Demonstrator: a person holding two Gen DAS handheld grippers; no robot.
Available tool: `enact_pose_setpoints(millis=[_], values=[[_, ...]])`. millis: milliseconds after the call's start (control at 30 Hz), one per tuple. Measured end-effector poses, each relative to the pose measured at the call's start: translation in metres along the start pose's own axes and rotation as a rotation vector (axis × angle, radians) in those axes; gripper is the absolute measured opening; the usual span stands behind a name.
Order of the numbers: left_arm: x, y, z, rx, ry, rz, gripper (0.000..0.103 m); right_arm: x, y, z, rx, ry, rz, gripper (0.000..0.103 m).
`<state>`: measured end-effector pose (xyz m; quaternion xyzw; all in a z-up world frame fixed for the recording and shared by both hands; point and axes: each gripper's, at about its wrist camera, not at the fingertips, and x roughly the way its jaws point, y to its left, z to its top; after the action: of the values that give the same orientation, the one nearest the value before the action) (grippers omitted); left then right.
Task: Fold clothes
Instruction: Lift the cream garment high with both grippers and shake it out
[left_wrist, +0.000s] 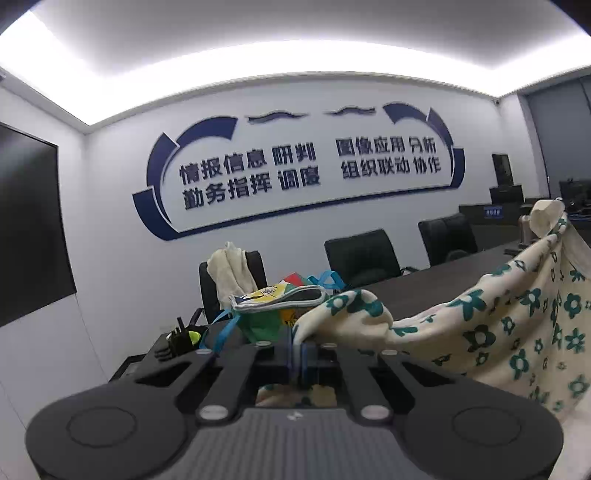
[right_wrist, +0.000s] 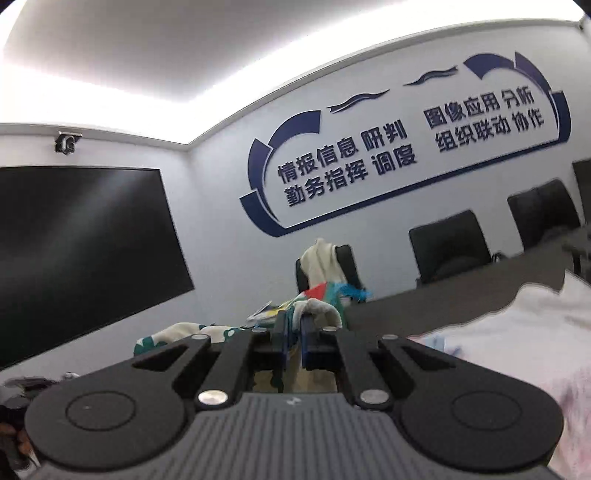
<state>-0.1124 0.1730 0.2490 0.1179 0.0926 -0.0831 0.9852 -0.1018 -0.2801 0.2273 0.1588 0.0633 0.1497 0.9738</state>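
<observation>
A cream garment with green flowers (left_wrist: 498, 325) hangs stretched in the air above the dark table (left_wrist: 424, 291). My left gripper (left_wrist: 297, 354) is shut on one corner of it; cloth bulges over the fingertips and runs off to the upper right, where its far corner (left_wrist: 550, 218) is held up. In the right wrist view my right gripper (right_wrist: 293, 332) is shut on another edge of the same flowered cloth (right_wrist: 321, 310), which curls over the fingertips. More of that fabric (right_wrist: 173, 334) shows to the left below the fingers.
A colourful bag with blue straps (left_wrist: 291, 299) sits on the table beyond the gripper, next to a black radio (left_wrist: 183, 338). Black office chairs (left_wrist: 364, 254) line the far side; one carries a cream cloth (left_wrist: 232, 269). A pale pink-white cloth (right_wrist: 524, 332) lies at right. A dark screen (right_wrist: 81, 247) fills the left wall.
</observation>
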Motion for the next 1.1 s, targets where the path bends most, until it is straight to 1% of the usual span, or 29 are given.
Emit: enact_pose_setpoints(millis=[100,133,167,200,267,333,367,433,467,533,600,633,667,700,733,767,800,833,867,900,933,967,1000,1033,1067,1100], values=[[0.056,0.010,0.033,0.008,0.046,0.048,0.003,0.063,-0.011,0.021,0.012,0.044,-0.063,0.005],[0.071,0.014,0.044,0.006,0.053,0.063,0.003,0.087,-0.014,0.025,0.012,0.056,-0.089,0.005],[0.077,0.019,0.057,-0.006,0.042,0.072,0.003,0.104,-0.015,0.031,0.011,0.058,-0.111,0.005],[0.076,0.023,0.069,-0.015,0.019,0.078,0.003,0.119,-0.015,0.037,0.009,0.056,-0.133,0.005],[0.058,0.026,0.090,-0.017,-0.052,0.081,0.003,0.132,-0.010,0.048,0.007,0.043,-0.112,0.005],[0.028,0.026,0.099,-0.002,-0.135,0.071,0.003,0.119,0.005,0.061,-0.041,-0.020,-0.089,0.005],[0.014,0.024,0.098,-0.002,-0.162,0.065,0.003,0.109,0.011,0.066,-0.062,-0.053,-0.079,0.005],[-0.013,0.018,0.082,-0.010,-0.191,0.052,0.004,0.082,0.016,0.069,-0.074,-0.098,-0.063,0.005],[-0.026,0.014,0.073,-0.014,-0.199,0.045,0.004,0.071,0.014,0.066,-0.070,-0.098,-0.059,0.006],[-0.038,0.002,0.040,-0.014,-0.149,0.020,0.004,0.056,0.005,0.047,-0.064,-0.053,-0.066,0.006],[-0.041,-0.018,-0.010,-0.013,-0.036,-0.010,0.004,0.049,-0.010,0.012,-0.060,0.056,-0.096,0.006],[-0.040,-0.028,-0.039,-0.019,0.032,-0.038,0.005,0.046,-0.019,-0.010,-0.052,0.119,-0.114,0.006],[-0.039,-0.037,-0.071,-0.042,0.110,-0.072,0.010,0.044,-0.028,-0.033,-0.044,0.184,-0.133,0.007],[-0.038,-0.045,-0.102,-0.064,0.184,-0.106,0.013,0.043,-0.039,-0.060,-0.026,0.261,-0.166,0.011],[-0.038,-0.051,-0.128,-0.083,0.234,-0.141,0.014,0.043,-0.048,-0.087,-0.023,0.346,-0.204,0.013],[-0.039,-0.056,-0.153,-0.108,0.281,-0.174,0.014,0.040,-0.055,-0.112,-0.023,0.409,-0.248,0.022],[-0.043,-0.057,-0.168,-0.152,0.303,-0.196,0.014,0.033,-0.059,-0.128,-0.017,0.432,-0.273,0.030],[-0.045,-0.054,-0.174,-0.191,0.307,-0.209,0.019,0.024,-0.062,-0.144,-0.010,0.448,-0.294,0.033],[-0.047,-0.052,-0.180,-0.229,0.312,-0.221,0.031,0.016,-0.066,-0.159,-0.003,0.464,-0.315,0.037],[-0.049,-0.050,-0.185,-0.266,0.310,-0.231,0.042,0.008,-0.066,-0.168,0.019,0.465,-0.304,0.041],[-0.049,-0.051,-0.184,-0.288,0.280,-0.230,0.047,0.001,-0.063,-0.176,0.044,0.465,-0.277,0.042],[-0.049,-0.054,-0.181,-0.292,0.253,-0.240,0.054,0.001,-0.055,-0.182,0.044,0.479,-0.233,0.045],[-0.044,-0.061,-0.177,-0.271,0.240,-0.261,0.058,0.003,-0.047,-0.186,0.038,0.496,-0.184,0.048],[-0.038,-0.069,-0.175,-0.237,0.230,-0.287,0.059,0.006,-0.037,-0.192,0.006,0.501,-0.150,0.051],[-0.031,-0.076,-0.174,-0.206,0.223,-0.308,0.059,0.010,-0.028,-0.197,-0.030,0.504,-0.120,0.059],[-0.021,-0.083,-0.175,-0.186,0.236,-0.309,0.059,0.015,-0.019,-0.203,-0.073,0.502,-0.111,0.061]])
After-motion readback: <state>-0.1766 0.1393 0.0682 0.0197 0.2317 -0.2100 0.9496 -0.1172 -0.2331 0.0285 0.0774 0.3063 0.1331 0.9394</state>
